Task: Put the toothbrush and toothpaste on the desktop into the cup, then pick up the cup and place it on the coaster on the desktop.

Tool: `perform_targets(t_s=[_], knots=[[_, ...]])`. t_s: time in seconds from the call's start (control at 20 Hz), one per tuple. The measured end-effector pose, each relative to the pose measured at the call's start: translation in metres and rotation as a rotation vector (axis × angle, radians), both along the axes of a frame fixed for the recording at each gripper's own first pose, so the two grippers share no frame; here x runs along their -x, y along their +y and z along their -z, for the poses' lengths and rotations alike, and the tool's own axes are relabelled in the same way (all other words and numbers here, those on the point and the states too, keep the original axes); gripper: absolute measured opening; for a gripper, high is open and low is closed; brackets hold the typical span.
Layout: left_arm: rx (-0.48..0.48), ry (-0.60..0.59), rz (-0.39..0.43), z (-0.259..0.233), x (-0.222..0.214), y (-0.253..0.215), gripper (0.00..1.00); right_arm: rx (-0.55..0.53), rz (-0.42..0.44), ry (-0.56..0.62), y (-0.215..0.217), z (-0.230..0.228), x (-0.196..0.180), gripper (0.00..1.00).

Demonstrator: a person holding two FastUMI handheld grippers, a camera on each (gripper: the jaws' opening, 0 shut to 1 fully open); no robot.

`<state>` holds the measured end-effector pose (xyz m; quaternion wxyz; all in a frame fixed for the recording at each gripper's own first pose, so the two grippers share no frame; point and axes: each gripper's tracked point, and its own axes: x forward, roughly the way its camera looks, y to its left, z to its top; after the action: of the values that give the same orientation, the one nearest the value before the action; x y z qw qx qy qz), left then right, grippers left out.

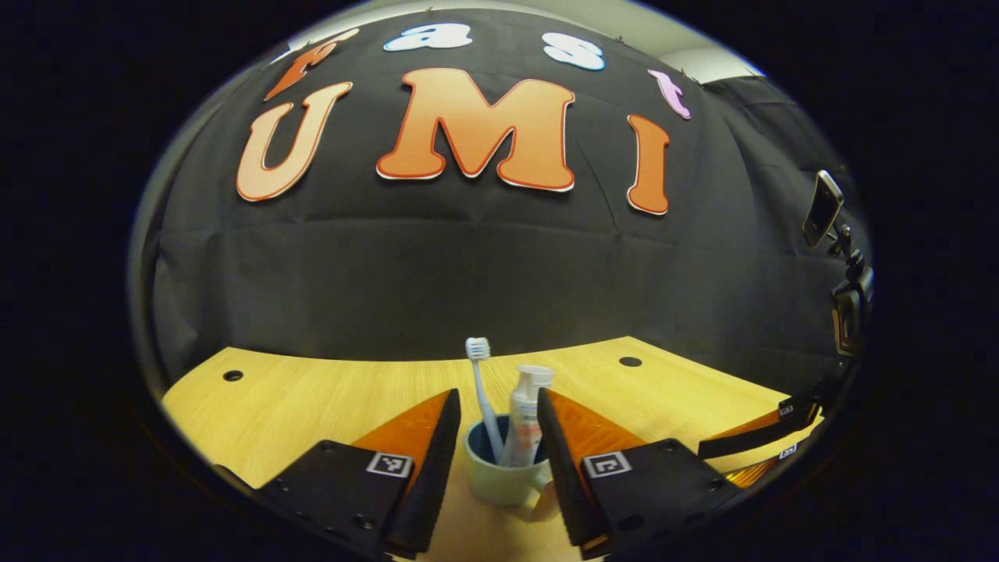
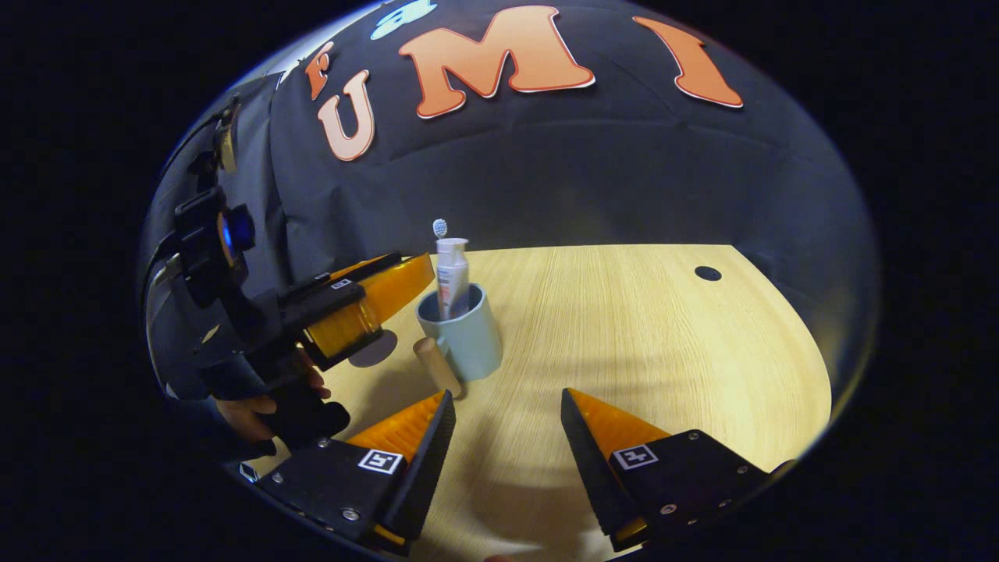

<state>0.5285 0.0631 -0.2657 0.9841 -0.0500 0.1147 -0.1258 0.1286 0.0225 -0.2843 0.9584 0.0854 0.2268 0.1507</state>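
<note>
I am bracketing the cup [image 1: 499, 468] with the left hand-held gripper [image 1: 499, 437], its jaws spread on either side of the rim and seemingly not pressing yet, because the toothbrush [image 1: 482, 382] and toothpaste [image 1: 527, 414] are already standing inside it. The cup is sitting on the bench [image 2: 624, 328], its wooden handle [image 2: 437, 365] pointing toward the near side. I am keeping the right hand-held gripper [image 2: 507, 433] open and back, near the bench's front. A grey disc, probably the coaster [image 2: 375, 350], is lying just left of the cup.
</note>
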Motion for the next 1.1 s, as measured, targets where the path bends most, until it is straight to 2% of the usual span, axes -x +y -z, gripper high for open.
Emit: perform_targets(t_s=[0.1,0.15,0.2,0.3,0.6,0.8,1.1], knots=[[0.001,0.009,-0.014,-0.013,0.008,0.013,0.8,0.002,-0.002,-0.011,0.005,-0.007,-0.004,0.83],[0.004,0.018,-0.023,-0.019,0.013,0.021,0.82,-0.006,-0.006,-0.012,0.009,-0.01,-0.005,0.83],[-0.001,0.026,-0.036,-0.029,0.02,0.033,0.9,-0.018,-0.012,-0.011,0.017,-0.015,-0.008,0.82],[-0.032,0.055,-0.06,-0.047,0.033,0.057,0.96,-0.026,-0.029,-0.002,0.035,-0.025,-0.014,0.83],[-0.076,0.114,-0.08,-0.099,0.066,0.108,0.97,0.042,-0.008,0.053,0.059,-0.049,-0.038,0.84],[-0.107,0.138,-0.12,-0.118,0.08,0.139,0.99,0.071,0.016,0.12,0.068,-0.038,-0.048,0.84],[-0.129,0.079,-0.176,-0.164,0.093,0.188,0.98,0.148,0.015,0.247,0.089,-0.021,-0.063,0.84]])
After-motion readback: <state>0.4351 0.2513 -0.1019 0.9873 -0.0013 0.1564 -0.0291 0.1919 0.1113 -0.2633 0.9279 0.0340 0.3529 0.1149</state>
